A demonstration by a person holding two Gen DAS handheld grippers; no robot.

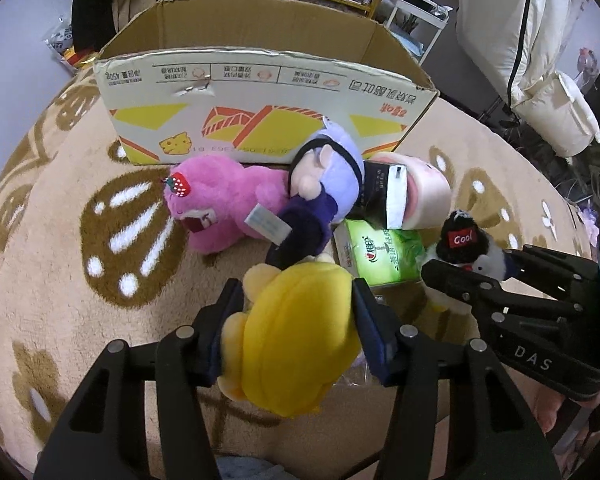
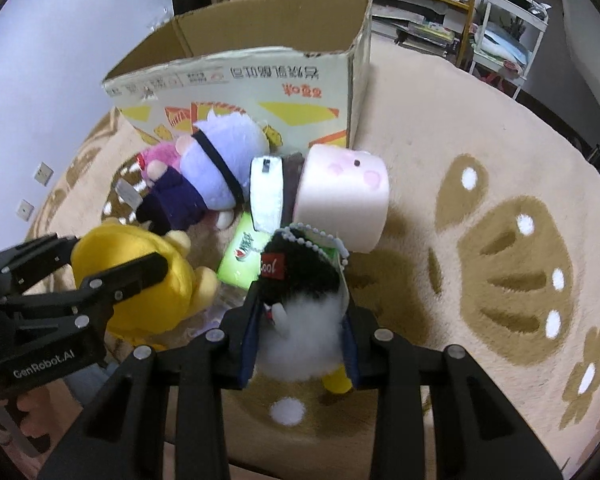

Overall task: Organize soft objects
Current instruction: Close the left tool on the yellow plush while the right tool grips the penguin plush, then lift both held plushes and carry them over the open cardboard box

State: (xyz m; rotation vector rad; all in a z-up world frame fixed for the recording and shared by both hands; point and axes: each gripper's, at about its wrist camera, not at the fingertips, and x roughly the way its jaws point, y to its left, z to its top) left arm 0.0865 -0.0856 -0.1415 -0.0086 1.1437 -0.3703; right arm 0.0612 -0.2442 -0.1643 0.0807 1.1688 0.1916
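Two grippers, each pinching one plush toy, over a beige rug (image 1: pixel 60 264) with brown flower shapes.

Left gripper (image 1: pixel 296 328): jaws spread about as wide as the toy's body and pressed into both flanks of the yellow plush (image 1: pixel 296 340). The blue pads (image 1: pixel 370 336) dent the fabric on either side. In the right wrist view the same gripper (image 2: pixel 112 268) shows from the side, one finger lying across the yellow plush (image 2: pixel 140 288). Whether the toy's underside touches the rug cannot be told.

Beyond it, left to right: pink plush (image 1: pixel 224 208) with a strawberry on its head, lying on the rug just in front of the cardboard box (image 1: pixel 260 120). Lavender-haired doll (image 1: pixel 324 188) in dark purple clothes, lying partly across the pink plush, its head against the box front. Pale pink cylinder plush (image 1: pixel 424 196) with a black and white band, beside the doll. Green tissue pack (image 1: pixel 380 256) on the rug below the cylinder, between the two held toys.

Right gripper (image 2: pixel 300 340): jaws narrower than the left pair, closed on the white fluffy body of the penguin plush (image 2: pixel 300 320). Its black cap reads "Cool", and a bead chain hangs at the top. A yellow foot shows below the right finger. In the left wrist view this gripper (image 1: pixel 480 276) holds the penguin plush (image 1: pixel 468 248) just right of the tissue pack.

The box stands open-topped at the far edge of the group; its inside is hidden from view.
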